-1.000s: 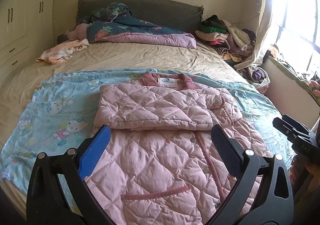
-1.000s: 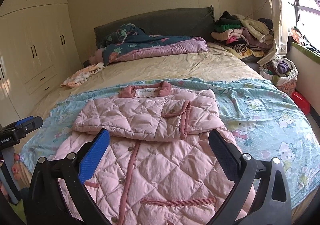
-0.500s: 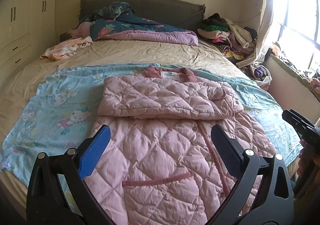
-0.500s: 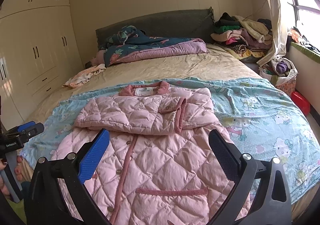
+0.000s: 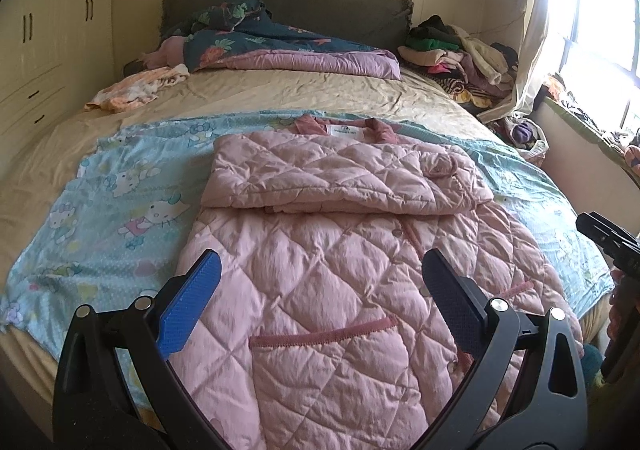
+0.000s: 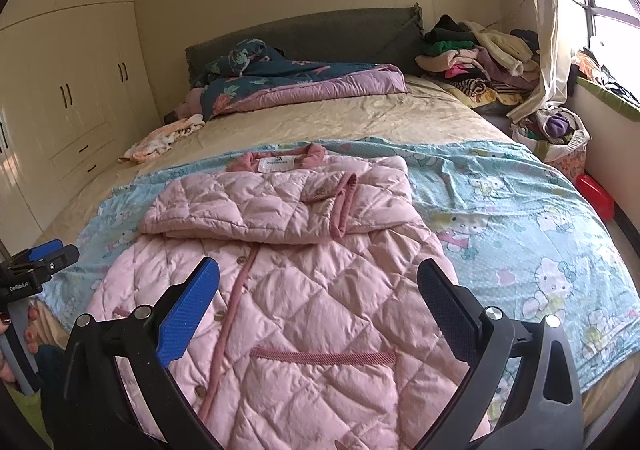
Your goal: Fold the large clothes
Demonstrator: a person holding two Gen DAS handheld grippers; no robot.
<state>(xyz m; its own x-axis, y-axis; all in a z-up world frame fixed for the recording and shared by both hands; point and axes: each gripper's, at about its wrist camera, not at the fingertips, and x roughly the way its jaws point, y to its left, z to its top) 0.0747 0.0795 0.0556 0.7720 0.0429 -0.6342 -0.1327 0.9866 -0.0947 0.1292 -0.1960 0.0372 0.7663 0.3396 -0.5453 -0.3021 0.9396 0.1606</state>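
A pink quilted coat [image 5: 320, 282] lies face up on a light-blue Hello Kitty sheet [image 5: 120, 210] at the foot of the bed, collar away from me. Both sleeves are folded across its chest [image 5: 332, 178]. My left gripper [image 5: 320, 294] is open and empty, held above the coat's lower front near its pocket. The coat also shows in the right wrist view [image 6: 304, 290], where my right gripper [image 6: 320, 298] is open and empty above its lower half. Each gripper appears at the edge of the other's view: the right one [image 5: 612, 246] and the left one [image 6: 36, 270].
A dark floral duvet [image 5: 280, 46] lies bunched at the grey headboard. A pile of clothes [image 5: 460, 54] fills the far right corner. An orange-white garment [image 5: 136, 88] lies at the left. Cream wardrobes [image 6: 68, 90] stand left; a window and a basket [image 6: 560, 134] are right.
Both grippers have drawn back and lowered toward the foot of the bed, so more of the coat's lower half shows. The coat has not moved. Both stay open.
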